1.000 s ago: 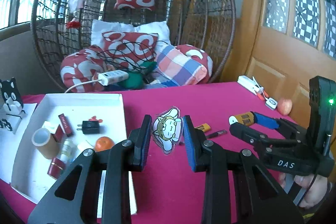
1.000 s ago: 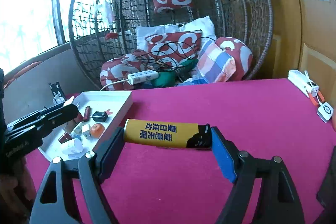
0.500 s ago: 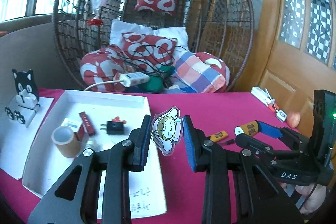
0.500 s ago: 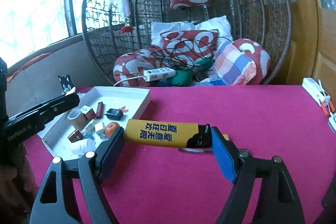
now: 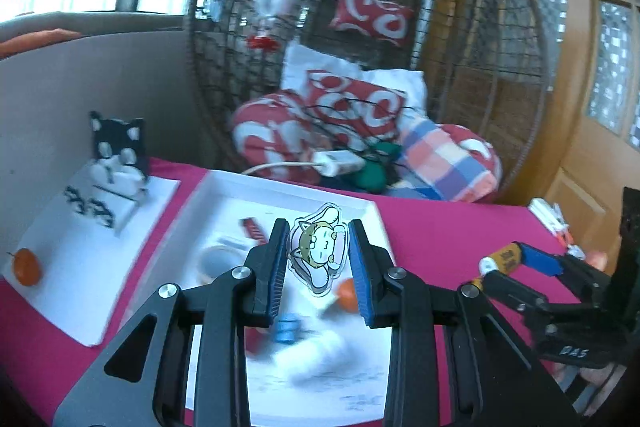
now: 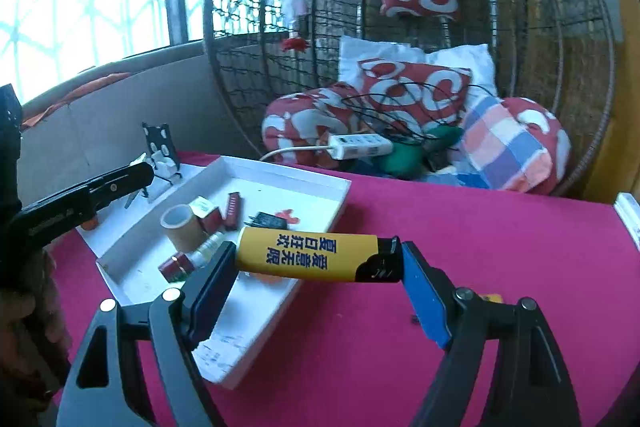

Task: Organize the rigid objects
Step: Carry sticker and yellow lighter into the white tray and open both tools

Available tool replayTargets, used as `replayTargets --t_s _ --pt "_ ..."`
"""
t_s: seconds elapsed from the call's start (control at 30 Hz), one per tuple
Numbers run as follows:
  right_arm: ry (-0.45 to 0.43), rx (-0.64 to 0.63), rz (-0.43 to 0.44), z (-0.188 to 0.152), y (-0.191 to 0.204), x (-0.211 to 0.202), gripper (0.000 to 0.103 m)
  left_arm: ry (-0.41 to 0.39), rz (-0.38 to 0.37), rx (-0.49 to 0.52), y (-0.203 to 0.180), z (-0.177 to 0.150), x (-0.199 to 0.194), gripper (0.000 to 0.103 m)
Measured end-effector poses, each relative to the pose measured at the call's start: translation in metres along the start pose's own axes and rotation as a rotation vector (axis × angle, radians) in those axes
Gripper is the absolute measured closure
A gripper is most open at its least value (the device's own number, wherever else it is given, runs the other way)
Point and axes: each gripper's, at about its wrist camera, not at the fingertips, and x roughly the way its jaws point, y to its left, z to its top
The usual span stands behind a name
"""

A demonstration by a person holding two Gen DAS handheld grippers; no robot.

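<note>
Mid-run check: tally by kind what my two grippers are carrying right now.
Lighter: 1, crosswise in the right gripper jaws
Cartoon figure: 1, in the left gripper jaws
Total: 2

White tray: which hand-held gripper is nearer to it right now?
Left. The left hand-held gripper hangs over the white tray with a cartoon cutout; the right hand-held gripper, clamping the yellow lighter, is at its near edge.

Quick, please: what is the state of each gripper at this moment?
Left gripper: closed on the cartoon cat figure.
Right gripper: closed on the yellow lighter, held end to end.
</note>
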Motion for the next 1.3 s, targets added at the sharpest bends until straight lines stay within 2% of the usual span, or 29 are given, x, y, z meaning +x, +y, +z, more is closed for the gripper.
replayTargets --t_s 0.27,0.53,0.83,1.17,1.3 --pt "0.04 -0.05 0.044 0.001 0.029 0.021 0.022 0.021 0.071 -0.035 0.034 -0.008 0.002 0.074" --pt "0.117 -0.073 0.062 -0.022 0.045 0.044 0.022 0.061 0.138 -0.057 0.061 -0.026 -0.001 0.074" --pt "0.181 -0.104 0.035 -0.04 0.056 0.073 0.022 0.127 0.155 -0.064 0.064 -0.044 0.015 0.074" --pt "0.152 -0.117 0.021 -0.042 0.061 0.075 0.021 0.151 0.163 -0.065 0.063 -0.047 0.021 0.074" --pt "0.108 -0.138 0.007 -0.043 0.062 0.068 0.017 0.153 0.175 -0.063 0.061 -0.048 0.023 0.074"
